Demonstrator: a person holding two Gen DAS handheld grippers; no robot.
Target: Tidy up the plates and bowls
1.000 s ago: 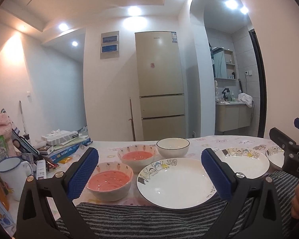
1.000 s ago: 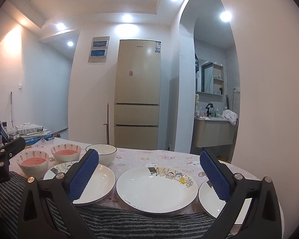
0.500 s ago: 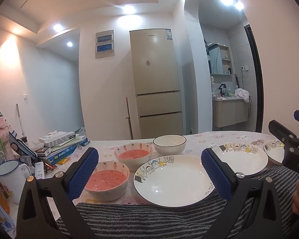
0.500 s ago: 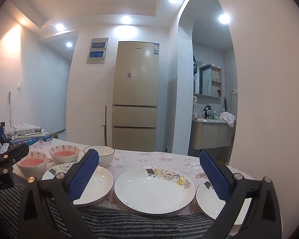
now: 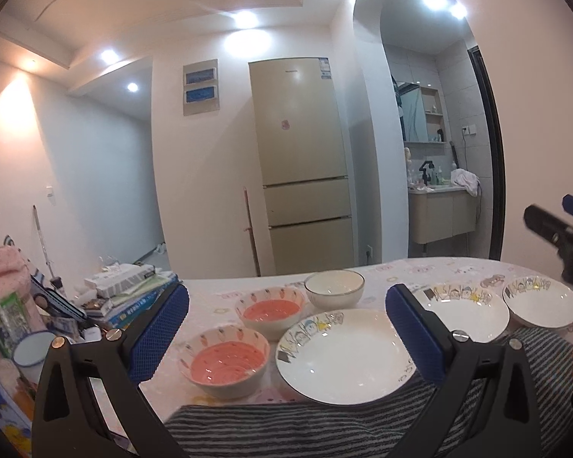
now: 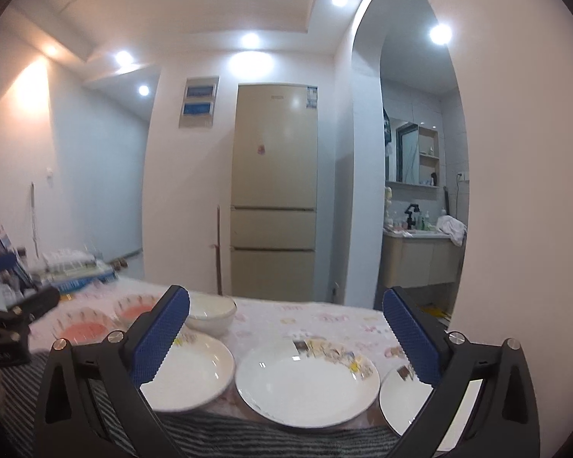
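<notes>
Left tool (image 5: 286, 330): jaws spread wide, nothing between them; black frame, blue ribbed pads (image 5: 160, 334). It hangs above the near edge of the surface (image 5: 217, 297), which wears a pale printed cloth.

Between the pads, at 12 o'clock from the tool: a wide shallow white plate (image 5: 343, 355) with cartoon figures along its rim. At 10 o'clock, a round bowl with pink inside (image 5: 225, 360), carrot print on its wall; a second pink-lined bowl (image 5: 273, 311) just beyond it. Past both, a plain white bowl with a dark rim (image 5: 334, 286). At 2 o'clock, a second cartoon plate (image 5: 466, 313) and a small cartoon-rimmed dish (image 5: 540, 301). All glossy ceramic, side by side, none stacked.

Right tool (image 6: 286, 337): likewise wide open and empty, above the second cartoon plate, with the small dish at 4 o'clock behind its right finger.

Grey-and-black striped fabric (image 5: 324, 431) lies along the near edge. Stacked books (image 5: 133, 290) at far 9 o'clock. A tall beige fridge (image 5: 301, 168) stands behind.
</notes>
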